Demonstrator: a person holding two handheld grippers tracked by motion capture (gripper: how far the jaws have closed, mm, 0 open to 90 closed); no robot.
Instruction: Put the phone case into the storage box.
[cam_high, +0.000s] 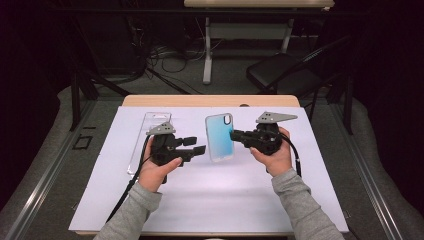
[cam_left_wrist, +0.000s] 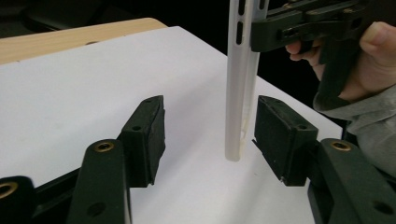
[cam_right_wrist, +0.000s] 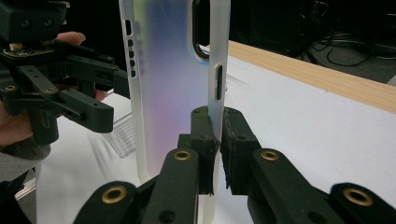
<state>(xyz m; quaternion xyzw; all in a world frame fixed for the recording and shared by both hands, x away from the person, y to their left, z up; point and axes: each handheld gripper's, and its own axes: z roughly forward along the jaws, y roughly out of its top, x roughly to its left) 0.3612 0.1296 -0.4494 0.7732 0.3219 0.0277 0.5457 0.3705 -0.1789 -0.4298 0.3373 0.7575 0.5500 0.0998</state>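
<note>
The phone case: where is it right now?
In the high view, the phone case stands mid-table, right edge pinched by the right gripper; the open left gripper flanks its left edge.

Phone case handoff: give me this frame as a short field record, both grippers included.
item: phone case, translucent, blue tint, held upright above the table
right gripper: shut on one side edge of the case
left gripper: open, jaws on either side of the case's other edge, pads clear of it
other item: clear plastic package flat on the sheet, behind the left gripper
surface: white sheet over a wooden table
</note>
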